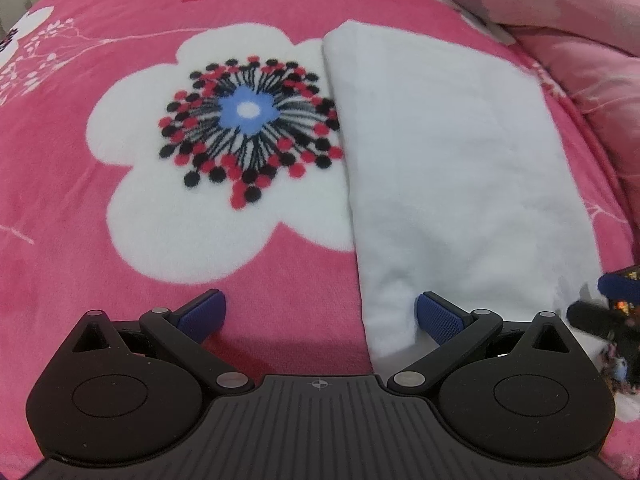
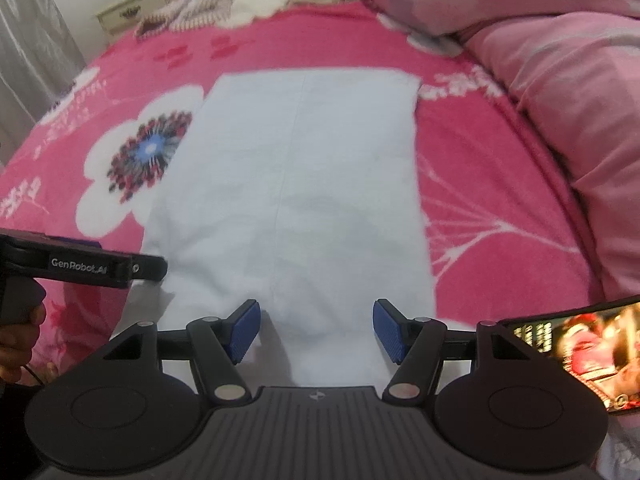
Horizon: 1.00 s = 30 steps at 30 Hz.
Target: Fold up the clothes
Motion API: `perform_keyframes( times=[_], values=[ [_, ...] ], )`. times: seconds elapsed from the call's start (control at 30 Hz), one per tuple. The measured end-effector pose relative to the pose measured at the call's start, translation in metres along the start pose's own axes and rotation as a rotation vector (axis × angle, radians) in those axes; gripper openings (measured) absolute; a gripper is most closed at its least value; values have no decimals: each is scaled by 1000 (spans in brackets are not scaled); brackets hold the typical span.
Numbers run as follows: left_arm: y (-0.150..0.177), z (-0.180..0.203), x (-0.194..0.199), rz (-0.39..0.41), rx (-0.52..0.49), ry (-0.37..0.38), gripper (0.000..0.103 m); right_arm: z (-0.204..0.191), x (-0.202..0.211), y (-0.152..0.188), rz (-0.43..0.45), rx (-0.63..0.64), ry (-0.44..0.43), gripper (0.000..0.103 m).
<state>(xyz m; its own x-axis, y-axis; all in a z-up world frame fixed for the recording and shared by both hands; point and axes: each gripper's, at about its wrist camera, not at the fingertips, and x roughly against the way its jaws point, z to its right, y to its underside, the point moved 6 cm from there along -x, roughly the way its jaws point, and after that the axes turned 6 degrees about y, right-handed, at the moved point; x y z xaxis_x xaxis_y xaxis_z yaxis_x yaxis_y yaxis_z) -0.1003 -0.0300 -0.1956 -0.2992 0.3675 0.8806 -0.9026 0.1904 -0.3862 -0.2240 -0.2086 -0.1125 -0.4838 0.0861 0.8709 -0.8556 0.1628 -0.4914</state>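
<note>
While a phone (image 2: 576, 356) glows nearby, pink quilt (image 2: 560, 80) borders the white garment (image 2: 296, 184).

Both tools have the same build. The left gripper (image 1: 320, 312) has a black matte body with a ribbed plate in the centre, marked with a small cross-hair sign. On each side sits a round black housing with a flat disc. Black link arms carry silver round pins. The fingertips (image 1: 202, 312) wear blue pads with a fine dotted texture. The right gripper (image 2: 316, 330) looks identical. From the side, white letters "GenRobot.AI" stand on the left tool's black bar.
</note>
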Motion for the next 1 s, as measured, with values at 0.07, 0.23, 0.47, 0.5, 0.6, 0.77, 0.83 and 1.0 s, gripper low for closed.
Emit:
perform_keyframes(
  times=[0.07,0.23,0.47,0.5,0.6,0.77,0.83,1.0],
  values=[
    [-6,-1,11,47,-22,32,103,9,7,-3,39,-9,5,65],
    [-24,18,29,75,-194,125,103,36,14,-4,60,-66,31,65],
    [-21,60,21,-55,-503,205,102,52,13,16,18,-111,25,62],
    [-17,65,19,-66,-552,216,101,52,12,19,13,-114,17,62],
    [-9,77,10,-77,-618,256,100,53,2,17,-2,-135,-19,59],
    [4,83,-3,-30,-558,285,96,59,-11,10,-29,-191,-93,16],
    [9,83,-6,-2,-546,271,95,62,-12,9,-41,-224,-136,6],
    [13,79,-4,21,-532,270,95,70,-4,5,0,-255,-136,2]
  ],
)
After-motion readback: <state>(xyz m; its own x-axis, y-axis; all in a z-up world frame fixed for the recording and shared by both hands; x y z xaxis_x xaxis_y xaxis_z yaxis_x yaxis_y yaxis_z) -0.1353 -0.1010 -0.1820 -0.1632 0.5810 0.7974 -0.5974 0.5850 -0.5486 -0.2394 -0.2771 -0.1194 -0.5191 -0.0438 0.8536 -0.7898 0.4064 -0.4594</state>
